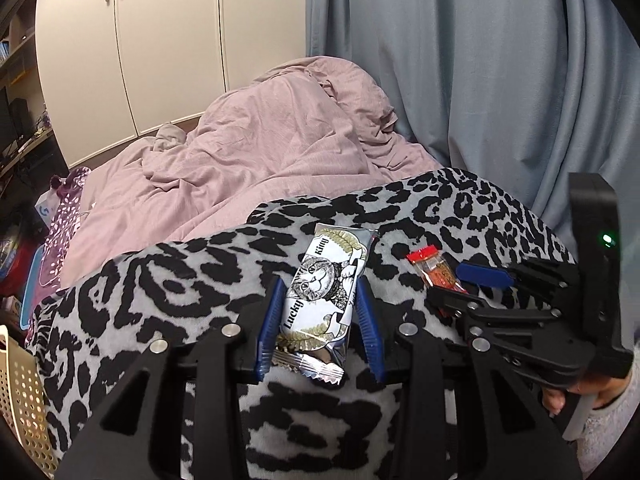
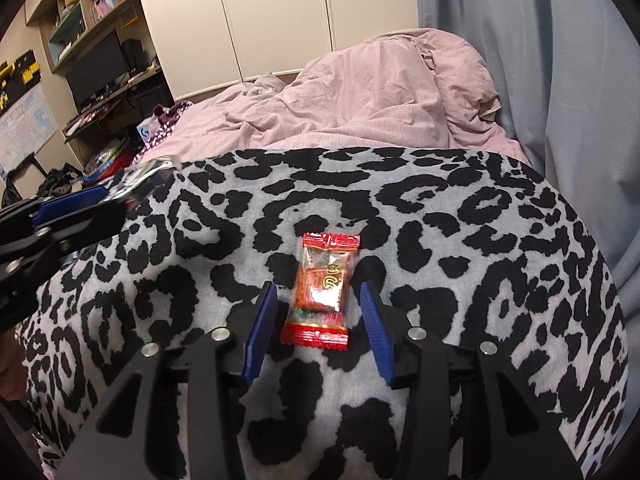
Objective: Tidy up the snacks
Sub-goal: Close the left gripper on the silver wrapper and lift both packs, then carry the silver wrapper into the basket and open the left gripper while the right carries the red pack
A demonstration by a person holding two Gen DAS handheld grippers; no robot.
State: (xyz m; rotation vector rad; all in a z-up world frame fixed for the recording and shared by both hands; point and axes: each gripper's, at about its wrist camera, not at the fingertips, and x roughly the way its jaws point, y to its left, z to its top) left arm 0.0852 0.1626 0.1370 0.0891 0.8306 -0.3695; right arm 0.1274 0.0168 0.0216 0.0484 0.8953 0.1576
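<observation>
Two snack packets on a leopard-print blanket spread over a bed. The silver cat-print wrapper lies lengthwise between the blue pads of the left hand-held gripper, its long axis running roughly 6 to 12 o'clock; the left pad seems to touch its edge, the right stands just beside it, so the jaws are parted and not yet clamped. The small red packet lies likewise between the spread pads of the right hand-held gripper, clear of both. In the left wrist view the red packet sits at about 2 o'clock from the silver one, near it. Both are judged light, crinkly and slippery, with contents that could crush; grip across the mid-body, not the crimped end seals. A perforated basket shows at 8 o'clock.
</observation>
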